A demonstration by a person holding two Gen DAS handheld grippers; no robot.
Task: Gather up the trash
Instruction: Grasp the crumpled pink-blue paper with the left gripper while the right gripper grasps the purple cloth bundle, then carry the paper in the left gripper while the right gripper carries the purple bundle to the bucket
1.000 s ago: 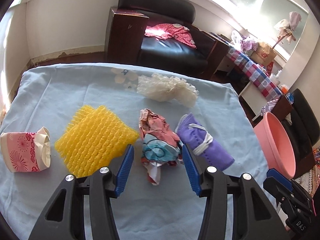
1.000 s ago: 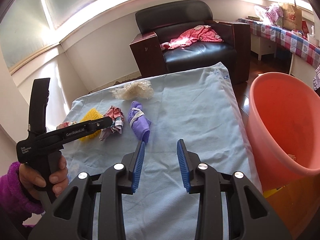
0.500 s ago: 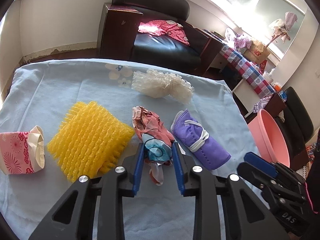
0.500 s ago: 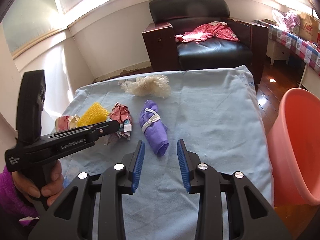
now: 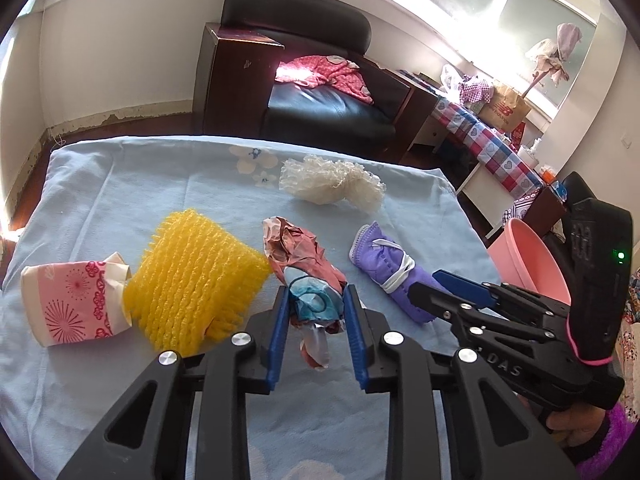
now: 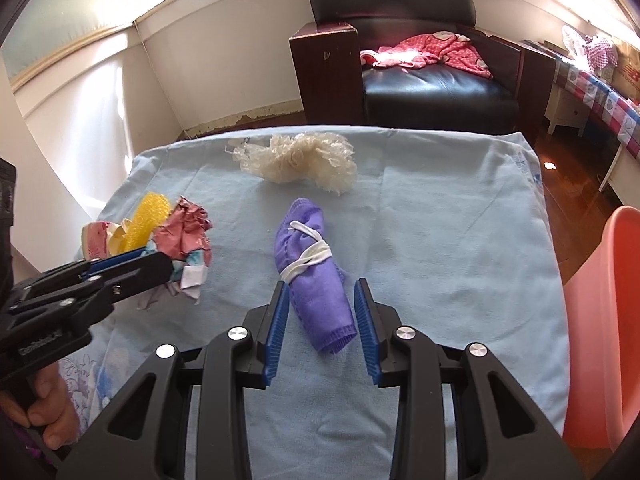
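- Blue ribbed pads line the jaws of the left gripper (image 5: 316, 320), which pinch one crumpled wrapper (image 5: 308, 276) of pink, teal and white; the wrapper's far end lies on the desk and its near end hangs between the pads.
- The right gripper (image 6: 320, 320) has its jaws spread on either side of one rolled purple mask (image 6: 316, 280), bound with a white strap; a gap shows between each pad and the mask.
- Five pieces of trash lie on the desk, counted from the left wrist view: one pink-and-white paper cup (image 5: 74, 300) on its side, one yellow foam net (image 5: 192, 276) touching the cup, the wrapper just beside the net, the mask near the wrapper, and one cream foam net (image 5: 332, 180) farther back, apart from the others.
- One pale blue cloth (image 6: 440, 240) with a flower print covers the desk.
- One pink tub (image 5: 528, 256) stands off the desk's right edge, beside the right gripper.
- Writing: the letters "DAS" show on the right gripper's body in the left wrist view; the lettering on the left gripper's body in the right wrist view is too blurred to read.
- One black armchair (image 6: 420, 60) stands behind the desk with one pink spotted garment (image 6: 432, 52) on its seat.
- One brown paper bag (image 5: 508, 106) with dark print, too small to read surely, sits on a side table with a checked cover.
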